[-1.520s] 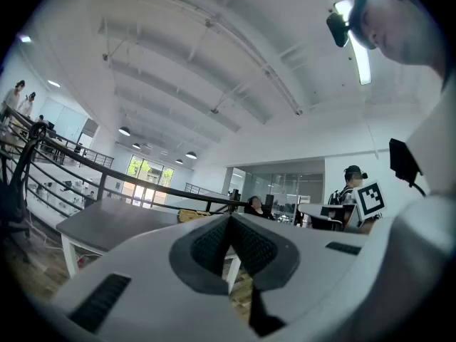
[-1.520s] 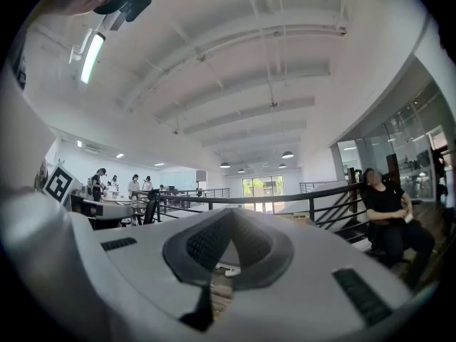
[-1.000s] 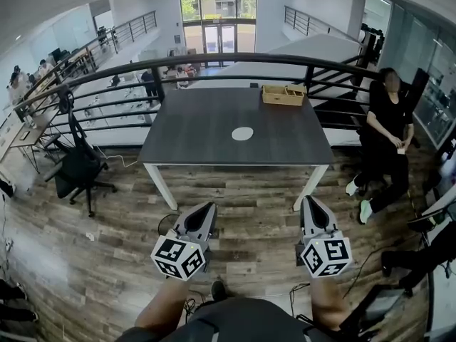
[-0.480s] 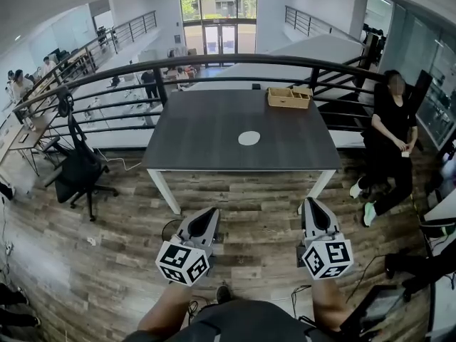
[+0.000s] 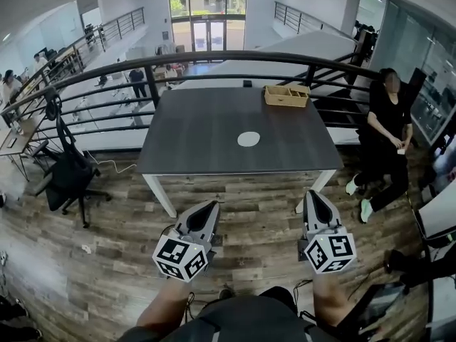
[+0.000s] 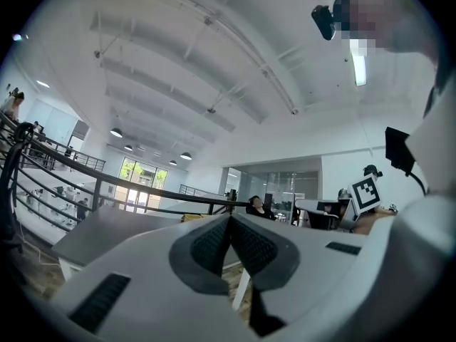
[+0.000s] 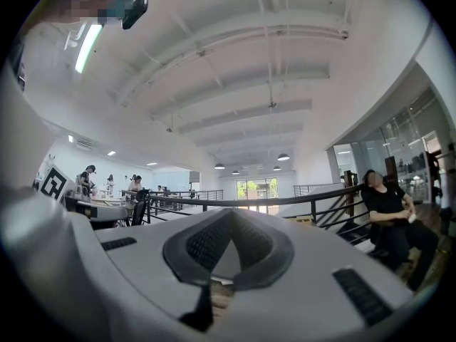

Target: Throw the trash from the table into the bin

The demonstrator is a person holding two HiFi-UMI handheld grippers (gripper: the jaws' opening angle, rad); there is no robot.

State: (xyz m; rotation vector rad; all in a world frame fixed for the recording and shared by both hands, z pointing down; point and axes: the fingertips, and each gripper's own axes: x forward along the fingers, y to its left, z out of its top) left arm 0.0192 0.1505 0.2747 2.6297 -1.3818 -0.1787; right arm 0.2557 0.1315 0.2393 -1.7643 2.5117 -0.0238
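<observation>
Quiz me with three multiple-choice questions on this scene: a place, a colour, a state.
1. On the table, the wooden tray sits at the: A near left corner B centre C far right corner
2. The round disc is: A red B white C green
3. The left claw and right claw are: A open B shut, empty C gripping a cup
C, it lies by the railing; B, white on dark grey; B, both gripper views show jaws together, nothing between.

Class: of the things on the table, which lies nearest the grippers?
The flat white disc, near the middle of the table. The wooden tray and a small dark thing sit along the far edge.
</observation>
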